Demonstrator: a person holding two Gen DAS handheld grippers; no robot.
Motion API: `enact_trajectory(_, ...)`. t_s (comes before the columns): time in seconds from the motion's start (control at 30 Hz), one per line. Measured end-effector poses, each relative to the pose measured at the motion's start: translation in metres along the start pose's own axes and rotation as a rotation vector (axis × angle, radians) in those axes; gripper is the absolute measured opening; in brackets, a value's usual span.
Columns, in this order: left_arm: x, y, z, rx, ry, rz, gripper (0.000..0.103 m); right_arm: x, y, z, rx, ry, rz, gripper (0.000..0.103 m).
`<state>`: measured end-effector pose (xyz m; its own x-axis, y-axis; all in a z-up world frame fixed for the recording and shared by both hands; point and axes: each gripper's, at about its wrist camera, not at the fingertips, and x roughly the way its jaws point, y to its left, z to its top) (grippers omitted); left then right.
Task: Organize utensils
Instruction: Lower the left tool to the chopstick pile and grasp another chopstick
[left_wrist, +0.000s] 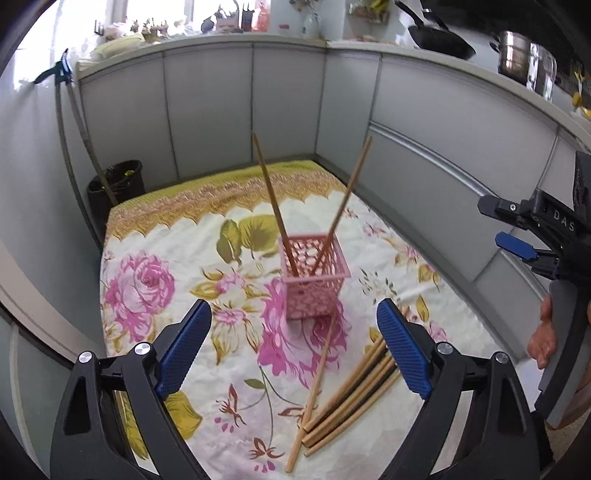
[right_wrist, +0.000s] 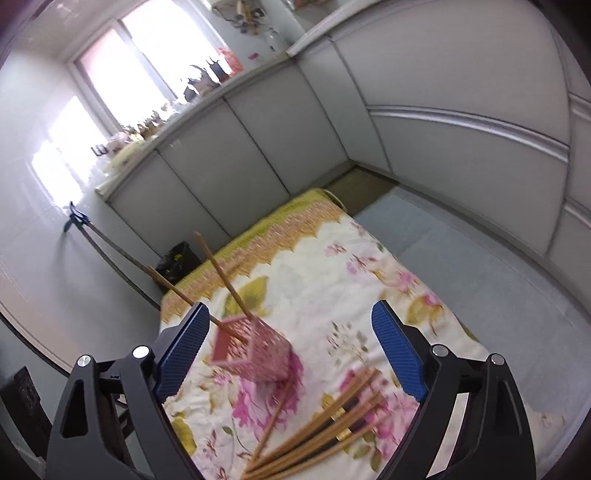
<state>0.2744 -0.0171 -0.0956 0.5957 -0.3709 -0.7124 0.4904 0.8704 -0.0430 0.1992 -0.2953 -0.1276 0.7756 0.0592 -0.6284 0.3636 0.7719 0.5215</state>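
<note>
White letters "DAS" on the black body of the right claw (left_wrist: 517, 230) seen at the edge of the left wrist view, reading along its side, no other text, label or number legible anywhere

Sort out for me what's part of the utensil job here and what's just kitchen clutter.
Job:
pink basket
two chopsticks standing in it
loose chopsticks on the floral cloth
left gripper, open
right gripper, open

Clutter:
black bin
frying pan
steel pots
mop handles against the wall
</note>
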Motion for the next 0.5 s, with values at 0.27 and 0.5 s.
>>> enact_trajectory(0.27,0.068,-0.051,-0.030,0.194,0.231,-0.001,0.089,0.020,-0.071,-0.035,0.071,0.233,-0.130,0.087)
enact_trajectory(0.5,0.122,-0.067,-0.030,0.284,0.301,0.062,0.049,0.024,-0.078,-0.037,0.062,0.284,-0.081,0.087)
